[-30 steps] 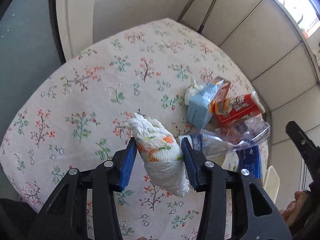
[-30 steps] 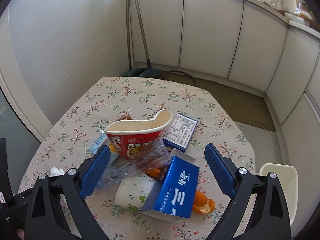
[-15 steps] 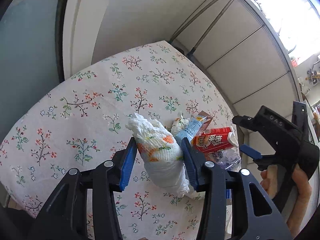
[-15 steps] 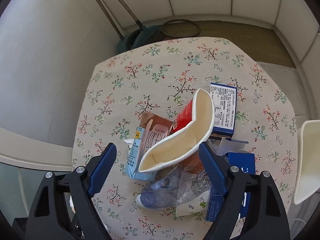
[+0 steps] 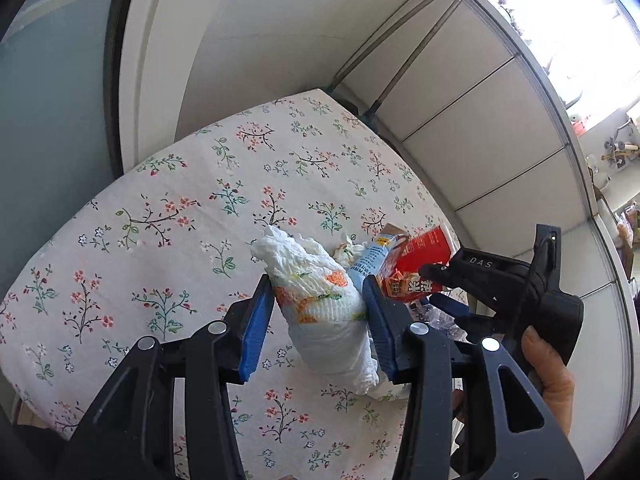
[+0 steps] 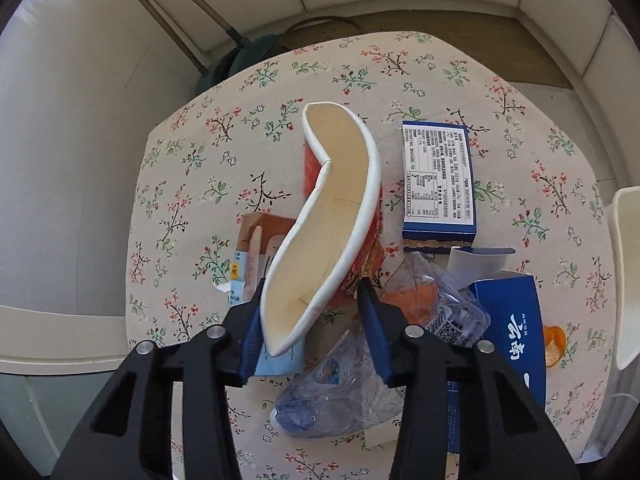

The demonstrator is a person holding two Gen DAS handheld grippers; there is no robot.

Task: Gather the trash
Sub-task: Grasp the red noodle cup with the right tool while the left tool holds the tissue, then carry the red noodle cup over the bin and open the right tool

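Since a second ago the right gripper [image 6: 310,318] is dropping over the trash pile on the floral table [image 6: 192,184], jaws closing around the squashed red paper bowl [image 6: 332,208], near end between them. Left gripper [image 5: 318,324] is holding the wadded printed tissue [image 5: 320,308] above the near tablecloth, partly open but clamped. My guess: pinch the bowl's rim firmly, then lift straight so the crushed plastic bottle [image 6: 348,384] isn't getting dragged.

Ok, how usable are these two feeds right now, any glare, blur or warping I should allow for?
Left wrist view: sharp; the window at top right is blown out, the wad of tissue evenly lit. Right wrist view: sharp, soft daylight, no glare on the crushed cup. Both: heavy fisheye bending of the table edge and walls, dark corners.
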